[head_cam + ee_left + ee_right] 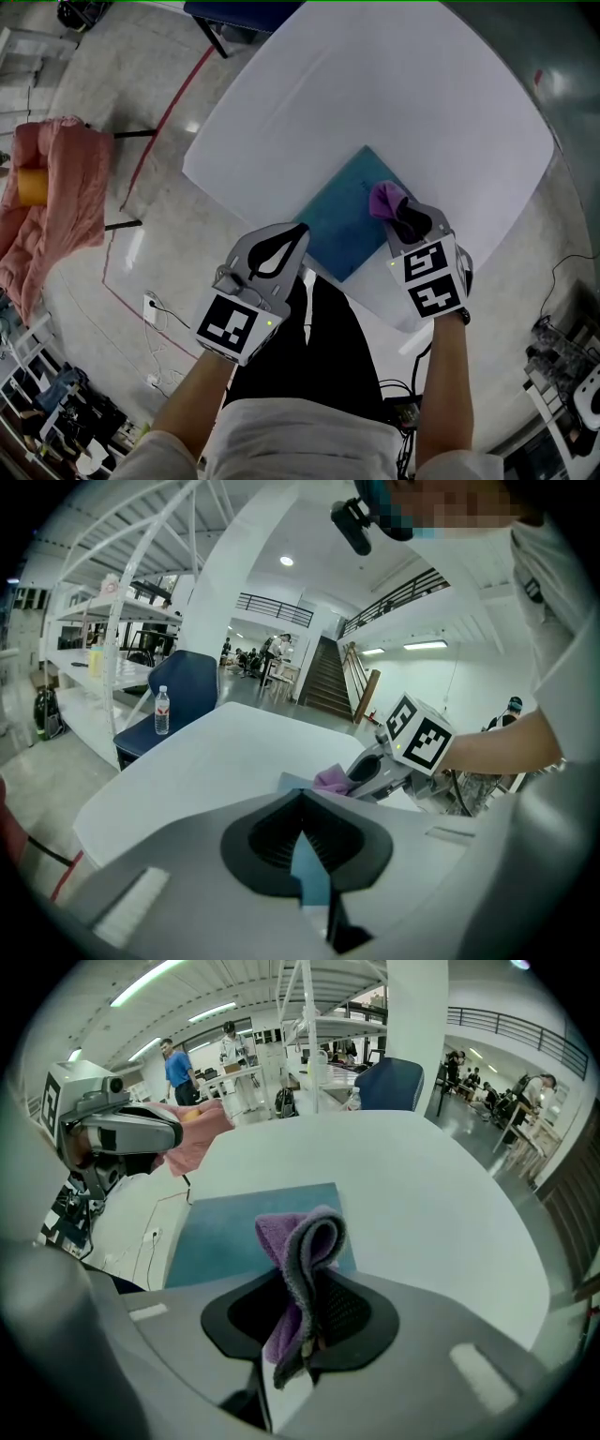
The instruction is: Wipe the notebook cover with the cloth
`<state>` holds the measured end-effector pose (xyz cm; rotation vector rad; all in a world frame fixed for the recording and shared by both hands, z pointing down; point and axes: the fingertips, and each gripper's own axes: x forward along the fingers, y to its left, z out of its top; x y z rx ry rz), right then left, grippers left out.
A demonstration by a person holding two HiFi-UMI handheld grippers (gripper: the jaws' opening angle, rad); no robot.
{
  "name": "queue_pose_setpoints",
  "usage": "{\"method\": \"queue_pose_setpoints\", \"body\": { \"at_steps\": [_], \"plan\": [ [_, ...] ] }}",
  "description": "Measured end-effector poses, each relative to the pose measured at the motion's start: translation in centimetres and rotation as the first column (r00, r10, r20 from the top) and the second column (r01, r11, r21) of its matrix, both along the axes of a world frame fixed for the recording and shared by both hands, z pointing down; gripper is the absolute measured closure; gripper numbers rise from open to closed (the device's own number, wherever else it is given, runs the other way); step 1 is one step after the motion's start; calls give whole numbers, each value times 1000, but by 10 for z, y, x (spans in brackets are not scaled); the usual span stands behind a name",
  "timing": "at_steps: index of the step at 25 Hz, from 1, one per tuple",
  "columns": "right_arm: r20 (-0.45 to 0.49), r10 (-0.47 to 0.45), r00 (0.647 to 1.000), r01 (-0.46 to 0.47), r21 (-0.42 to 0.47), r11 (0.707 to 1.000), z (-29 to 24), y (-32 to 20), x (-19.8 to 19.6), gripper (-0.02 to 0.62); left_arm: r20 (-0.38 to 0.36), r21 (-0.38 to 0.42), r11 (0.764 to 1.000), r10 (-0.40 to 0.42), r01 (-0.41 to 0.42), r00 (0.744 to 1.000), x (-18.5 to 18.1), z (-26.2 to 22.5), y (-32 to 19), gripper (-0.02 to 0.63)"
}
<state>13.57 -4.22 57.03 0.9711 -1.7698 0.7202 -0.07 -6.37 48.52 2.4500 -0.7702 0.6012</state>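
White table [375, 84] is carrying a teal notebook [342, 220]. Left gripper [298, 229] is pinching its edge; right gripper [413, 223], clutching the purple cloth [385, 199], is seemingly about to wipe, needing a downward press and sweep.

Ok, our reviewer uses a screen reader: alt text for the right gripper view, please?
The right hand-held gripper is shut on a folded purple cloth, over a teal notebook lying on a white table. The left hand-held gripper shows at upper left.
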Motion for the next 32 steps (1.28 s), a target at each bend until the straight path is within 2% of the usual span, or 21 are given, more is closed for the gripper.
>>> {"method": "queue_pose_setpoints", "body": {
  "at_steps": [3, 7, 16, 20, 32],
  "plan": [
    [0, -16, 1000, 16, -1, 1000, 1, 6, -9, 483, 0, 4, 1000, 4, -4, 1000, -5, 2, 4, 606],
    [10, -24, 1000, 24, -11, 1000, 3, 14, -20, 483, -22, 55, 998, -2, 3, 1000, -12, 5, 6, 606],
    [19, -48, 999, 49, -41, 998, 3, 35, -49, 483, -23, 57, 998, 0, 2, 1000, -25, 1, 18, 606],
    [19, -55, 998, 56, -51, 997, 5, 43, -62, 483, -18, 34, 999, 14, -14, 1000, -29, -2, 26, 606],
    [38, -76, 996, 79, -88, 993, 7, 66, -94, 483, -30, 65, 998, 29, -27, 999, -46, 0, 34, 606]
  ]
}}
